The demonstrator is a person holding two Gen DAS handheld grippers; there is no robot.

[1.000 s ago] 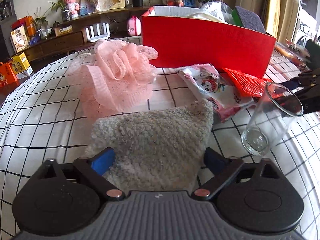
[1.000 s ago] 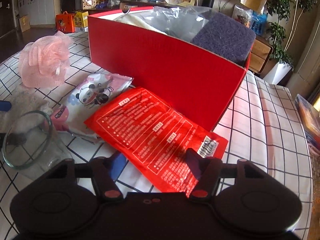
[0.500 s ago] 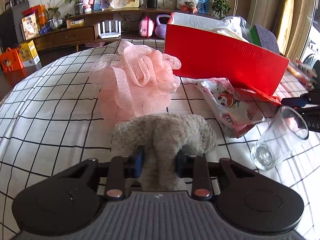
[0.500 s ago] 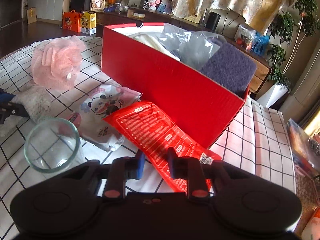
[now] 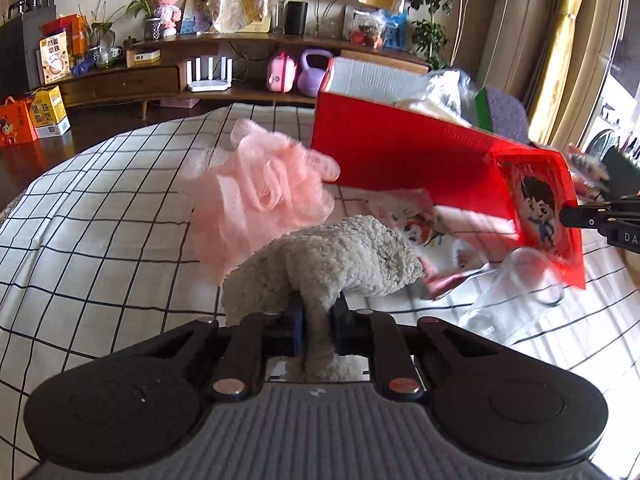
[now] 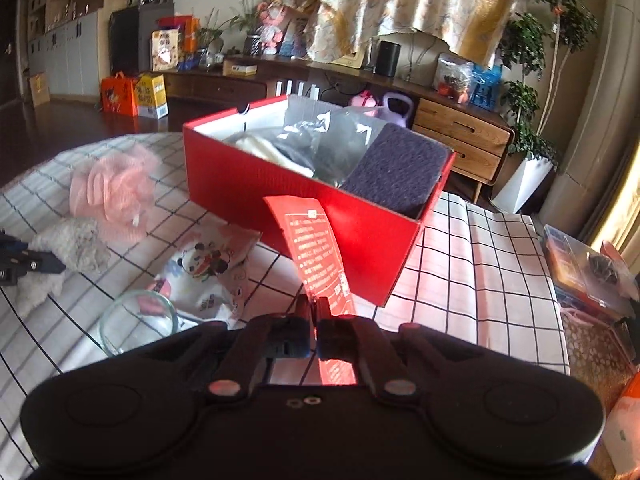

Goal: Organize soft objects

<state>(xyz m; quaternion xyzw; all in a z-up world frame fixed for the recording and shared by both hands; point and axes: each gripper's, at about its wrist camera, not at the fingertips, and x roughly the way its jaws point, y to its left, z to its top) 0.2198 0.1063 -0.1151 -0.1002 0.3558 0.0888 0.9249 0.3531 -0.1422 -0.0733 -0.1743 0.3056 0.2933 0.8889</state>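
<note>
Both grippers have something pinched. The left gripper [image 5: 316, 330] has its jaws closing tight on a bunched fold of the grey fluffy cloth [image 5: 340, 260], which hangs in a clump above the checked desk [image 5: 100, 240]. The right gripper [image 6: 314, 330] has its jaws fully shut on the edge of the red packet [image 6: 316, 248], which stands up in front of the red box [image 6: 360, 232]. I'd carry each high enough to clear the near wall, release well inside, and mind the glass [image 6: 138, 322] just beside the packet. The pink mesh puff [image 5: 260, 196] and panda pouch [image 6: 208, 268] lie on the desk
</note>
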